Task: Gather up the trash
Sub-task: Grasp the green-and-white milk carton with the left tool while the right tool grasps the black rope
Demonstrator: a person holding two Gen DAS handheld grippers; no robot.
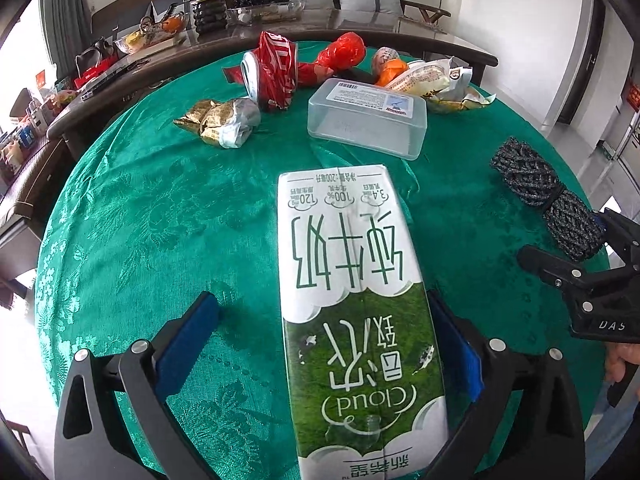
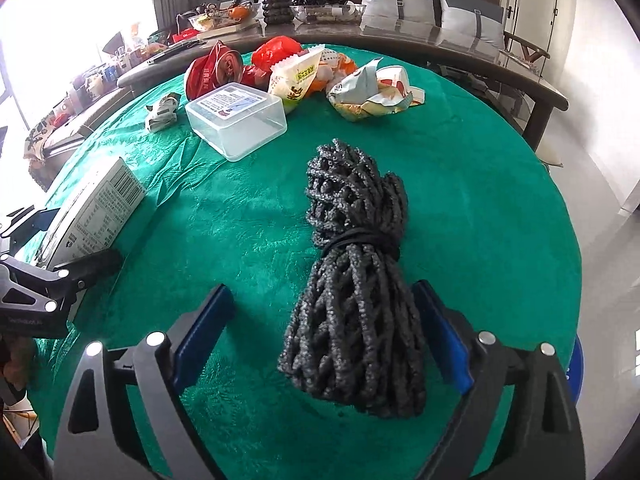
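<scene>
Left gripper (image 1: 320,344) jaws wide, milk carton (image 1: 352,300) lying between pads, left pad clear. Carton likely light, crushable: pinch long sides mid-body. Right gripper (image 2: 320,340) jaws wide around rope bundle (image 2: 356,280), soft, springy; grip near tie. Other trash at 12 o'clock.

The milk carton (image 1: 360,320) runs off the bottom edge, its near end unseen
</scene>
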